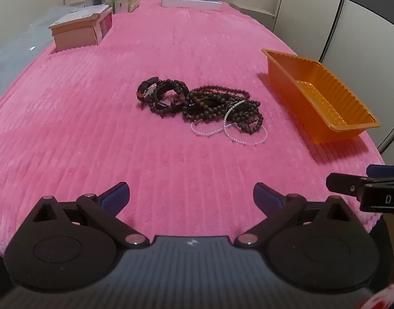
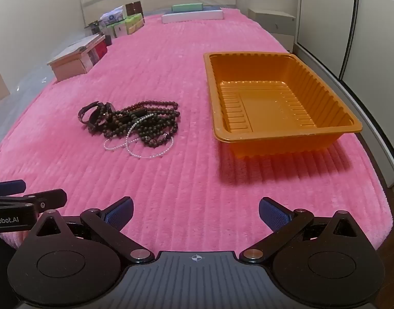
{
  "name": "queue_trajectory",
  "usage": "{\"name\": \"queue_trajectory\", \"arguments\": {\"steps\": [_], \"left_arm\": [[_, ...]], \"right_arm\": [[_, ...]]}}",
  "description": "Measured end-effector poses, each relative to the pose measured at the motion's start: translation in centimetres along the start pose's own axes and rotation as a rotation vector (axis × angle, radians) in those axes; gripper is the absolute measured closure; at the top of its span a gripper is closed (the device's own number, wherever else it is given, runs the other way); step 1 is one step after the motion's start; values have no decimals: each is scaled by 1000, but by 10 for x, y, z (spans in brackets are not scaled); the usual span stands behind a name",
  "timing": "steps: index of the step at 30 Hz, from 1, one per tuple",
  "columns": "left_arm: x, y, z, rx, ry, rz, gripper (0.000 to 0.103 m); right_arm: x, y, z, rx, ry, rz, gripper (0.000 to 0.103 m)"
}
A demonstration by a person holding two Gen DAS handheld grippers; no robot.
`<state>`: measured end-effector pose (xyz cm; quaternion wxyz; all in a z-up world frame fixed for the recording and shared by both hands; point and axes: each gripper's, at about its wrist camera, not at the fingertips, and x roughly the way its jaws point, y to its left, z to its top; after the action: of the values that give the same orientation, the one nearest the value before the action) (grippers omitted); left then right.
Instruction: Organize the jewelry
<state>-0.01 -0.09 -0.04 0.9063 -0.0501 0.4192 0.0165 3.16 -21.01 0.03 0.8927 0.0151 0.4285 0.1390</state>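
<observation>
A tangled pile of dark bead bracelets (image 1: 217, 105) with a white pearl strand (image 1: 233, 131) and a watch (image 1: 146, 91) lies on the pink bedspread; the pile also shows in the right wrist view (image 2: 142, 125). An empty orange plastic tray (image 2: 274, 103) stands to the right of the pile, also in the left wrist view (image 1: 317, 95). My left gripper (image 1: 190, 198) is open and empty, near the front edge, well short of the pile. My right gripper (image 2: 195, 212) is open and empty, near the front edge, short of the tray.
A pink box (image 1: 81, 29) stands at the left edge. Several small boxes (image 2: 119, 23) line the far left. A white and a green box (image 2: 191, 13) lie at the far end. The bed's right edge drops beside wardrobe doors (image 2: 364, 38).
</observation>
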Motion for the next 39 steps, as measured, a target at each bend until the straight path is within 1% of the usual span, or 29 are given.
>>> {"name": "queue_trajectory", "arguments": {"steps": [2, 3, 4, 5, 15, 39], "left_arm": [[0, -2, -1, 4, 2, -11, 3], [-1, 3, -4, -17, -1, -25, 3], [4, 3, -1, -16, 34, -17, 3], [4, 0, -1, -9, 28, -7, 4], [0, 1, -2, -17, 2, -10, 4], [-2, -2, 0, -15, 2, -12, 4]], "right_arm": [[0, 0, 0, 2, 0, 2, 0], [0, 0, -1, 3, -1, 2, 0], [0, 0, -1, 2, 1, 1, 0], [1, 0, -1, 2, 1, 1, 0], [2, 0, -1, 1, 6, 3, 0], [0, 0, 0, 3, 6, 2, 0]]}}
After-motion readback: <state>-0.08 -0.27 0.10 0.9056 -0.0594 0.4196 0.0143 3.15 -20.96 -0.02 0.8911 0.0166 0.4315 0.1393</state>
